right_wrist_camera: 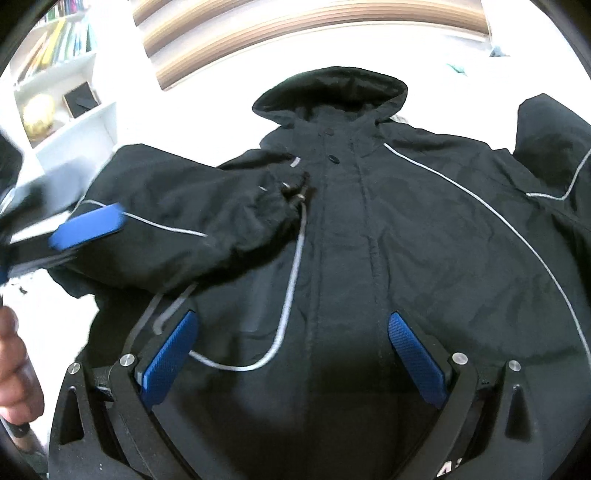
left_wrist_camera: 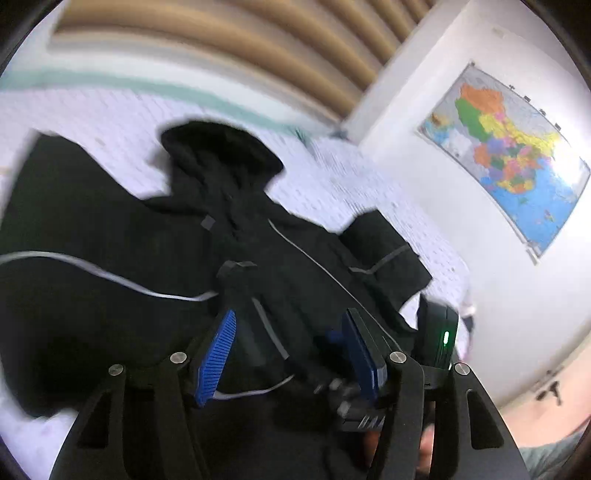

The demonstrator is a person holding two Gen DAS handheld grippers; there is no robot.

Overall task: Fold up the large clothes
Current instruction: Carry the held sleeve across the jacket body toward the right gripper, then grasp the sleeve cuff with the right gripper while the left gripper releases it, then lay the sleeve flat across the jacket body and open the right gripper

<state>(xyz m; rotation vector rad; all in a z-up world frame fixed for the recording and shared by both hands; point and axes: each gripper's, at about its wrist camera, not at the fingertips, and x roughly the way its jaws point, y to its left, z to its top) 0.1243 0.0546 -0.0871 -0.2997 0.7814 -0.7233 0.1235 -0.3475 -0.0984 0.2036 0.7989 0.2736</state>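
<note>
A large black hooded jacket [right_wrist_camera: 369, 229] with thin grey piping lies front-up on a white bed, hood [right_wrist_camera: 332, 92] pointing away. Its left sleeve [right_wrist_camera: 177, 221] is folded across the chest; the right sleeve [right_wrist_camera: 554, 147] lies out to the side. My right gripper [right_wrist_camera: 295, 354] is open and empty, hovering over the jacket's lower front. My left gripper [left_wrist_camera: 291, 347] is open and empty above the jacket [left_wrist_camera: 147, 258]; it also shows blurred at the left edge of the right wrist view [right_wrist_camera: 85, 229]. The right gripper's body shows in the left wrist view [left_wrist_camera: 439, 332].
The white quilted bedspread [left_wrist_camera: 110, 122] surrounds the jacket. A wooden slatted headboard [right_wrist_camera: 295, 33] stands behind. A map [left_wrist_camera: 509, 155] hangs on the right wall. A white bookshelf [right_wrist_camera: 62, 74] stands at the left. A person's hand [right_wrist_camera: 14, 369] is at the left edge.
</note>
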